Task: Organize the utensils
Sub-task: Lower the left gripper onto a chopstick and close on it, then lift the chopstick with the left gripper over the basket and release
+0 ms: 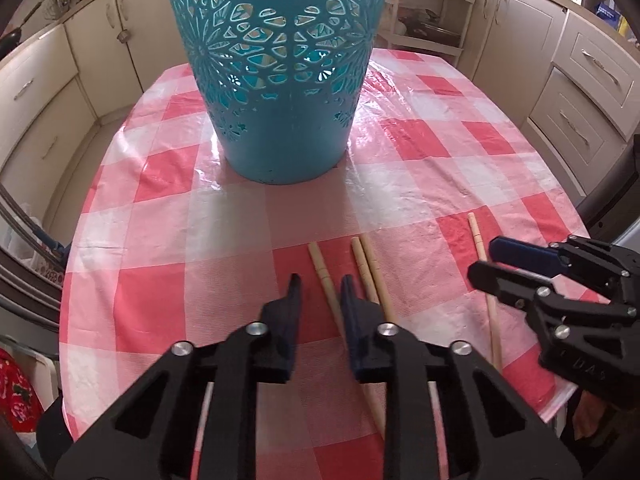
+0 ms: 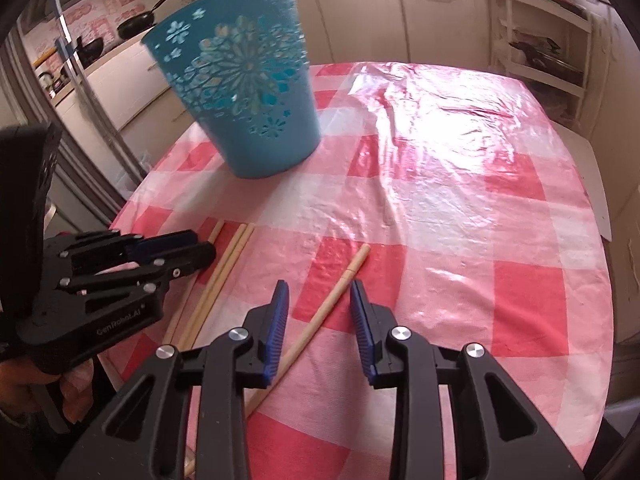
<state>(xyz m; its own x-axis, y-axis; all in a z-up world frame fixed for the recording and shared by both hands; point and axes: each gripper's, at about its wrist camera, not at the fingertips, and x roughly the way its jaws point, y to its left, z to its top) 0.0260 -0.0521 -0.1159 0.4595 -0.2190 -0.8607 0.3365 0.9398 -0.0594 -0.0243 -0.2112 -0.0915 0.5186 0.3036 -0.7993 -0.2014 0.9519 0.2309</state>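
The left gripper (image 1: 322, 280), low in its view, stands unclenched, jaws apart astride one chopstick (image 1: 319, 262) without pressing it. The right gripper (image 2: 318, 288) is likewise released, straddling a lone chopstick (image 2: 348, 276) at lower centre. The checked table (image 1: 440, 92) fills each frame; the teal basket (image 1: 280, 140) stands upper centre. A chopstick pair (image 1: 366, 264) lies just right of the left jaws. Centre each stick between the pads before clamping, and keep clear of the neighbouring pair.
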